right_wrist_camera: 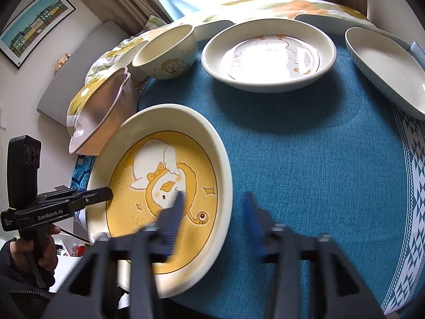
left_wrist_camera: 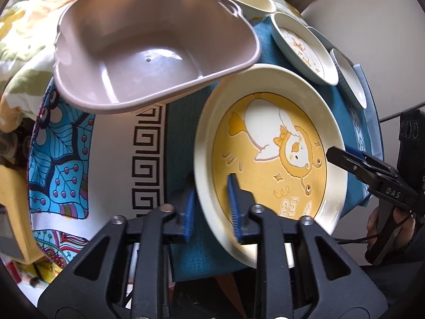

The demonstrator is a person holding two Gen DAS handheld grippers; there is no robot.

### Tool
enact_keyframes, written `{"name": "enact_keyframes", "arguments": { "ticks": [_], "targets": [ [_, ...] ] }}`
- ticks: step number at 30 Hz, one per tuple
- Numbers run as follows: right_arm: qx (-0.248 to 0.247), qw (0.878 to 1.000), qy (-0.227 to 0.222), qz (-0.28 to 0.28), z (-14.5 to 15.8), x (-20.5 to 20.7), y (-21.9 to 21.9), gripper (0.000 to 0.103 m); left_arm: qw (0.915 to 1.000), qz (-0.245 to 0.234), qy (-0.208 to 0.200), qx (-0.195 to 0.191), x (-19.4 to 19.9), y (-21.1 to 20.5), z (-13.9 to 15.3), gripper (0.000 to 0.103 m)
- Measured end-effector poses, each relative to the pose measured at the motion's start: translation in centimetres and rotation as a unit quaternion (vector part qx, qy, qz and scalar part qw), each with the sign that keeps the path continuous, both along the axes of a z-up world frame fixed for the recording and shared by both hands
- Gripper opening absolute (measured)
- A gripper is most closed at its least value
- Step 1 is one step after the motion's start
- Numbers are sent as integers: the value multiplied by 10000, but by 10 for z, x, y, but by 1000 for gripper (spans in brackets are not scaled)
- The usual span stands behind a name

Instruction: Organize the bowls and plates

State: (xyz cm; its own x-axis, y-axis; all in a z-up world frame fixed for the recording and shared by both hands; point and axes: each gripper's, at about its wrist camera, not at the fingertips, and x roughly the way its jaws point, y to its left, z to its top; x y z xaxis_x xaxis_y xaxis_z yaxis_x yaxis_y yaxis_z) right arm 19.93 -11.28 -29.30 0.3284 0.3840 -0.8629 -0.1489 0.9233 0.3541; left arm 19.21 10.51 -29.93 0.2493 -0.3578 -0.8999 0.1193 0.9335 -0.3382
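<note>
A cream plate with a yellow duck picture [left_wrist_camera: 268,148] [right_wrist_camera: 162,180] sits on the teal tablecloth [right_wrist_camera: 305,159]. My left gripper [left_wrist_camera: 211,186] is open, and the plate's near rim stands between its blue pads [left_wrist_camera: 233,202] with a gap on each side. My right gripper [right_wrist_camera: 214,194] is open wide astride the opposite rim, one pad over the yellow centre and one over the cloth. Each gripper shows in the other's view: the left gripper [right_wrist_camera: 106,192] and the right gripper [left_wrist_camera: 332,154], both with their tips at the rim. Whether the plate lies flat I cannot tell.
A pink-beige square bowl [left_wrist_camera: 148,61] [right_wrist_camera: 106,106] stands close beside the plate. Behind are a cream cartoon bowl [right_wrist_camera: 167,53], a white duck plate [right_wrist_camera: 268,55] [left_wrist_camera: 302,47] and a white oval dish [right_wrist_camera: 385,71]. A floral cloth [right_wrist_camera: 265,5] lies at the back.
</note>
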Motion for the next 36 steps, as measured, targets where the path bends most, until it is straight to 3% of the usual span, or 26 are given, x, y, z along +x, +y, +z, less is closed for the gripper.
{"name": "enact_keyframes", "arguments": {
  "ticks": [1,2,3,10,17,20,23,27,30,33,36],
  "targets": [
    [3,10000,-17,4,1,0,0,67,10000,-13,-61,47,-1,-3,1,52],
    [-1,10000,-53,13,3,-1,0,67,9998,5,-156,153,-2,-6,4,78],
    [-23,10000,-90,19,5,-2,0,67,9993,41,-290,233,-4,-8,7,83],
    [13,9994,-282,224,28,-15,-10,67,9979,384,-426,306,-23,-15,25,84],
    [166,9960,-787,383,80,-40,-41,68,9905,715,-1046,533,-62,-39,95,84],
    [141,9919,-1193,405,107,-54,-58,99,9832,734,-1559,609,-75,-62,133,89],
    [-2,9836,-1760,388,133,-70,-79,102,9717,643,-2160,705,-81,-88,170,101],
    [-580,9714,-2294,200,156,-81,-110,102,9619,301,-2608,760,-72,-129,202,103],
    [-874,9777,-1907,99,159,-73,-135,102,9623,-61,-2623,717,-55,-161,213,103],
    [-585,9837,-1664,-345,159,-63,-170,102,9638,-385,-2591,490,-33,-189,222,103],
    [-454,9812,-1633,-927,166,-58,-200,102,9636,-763,-2540,344,-3,-216,228,103]
  ]
}}
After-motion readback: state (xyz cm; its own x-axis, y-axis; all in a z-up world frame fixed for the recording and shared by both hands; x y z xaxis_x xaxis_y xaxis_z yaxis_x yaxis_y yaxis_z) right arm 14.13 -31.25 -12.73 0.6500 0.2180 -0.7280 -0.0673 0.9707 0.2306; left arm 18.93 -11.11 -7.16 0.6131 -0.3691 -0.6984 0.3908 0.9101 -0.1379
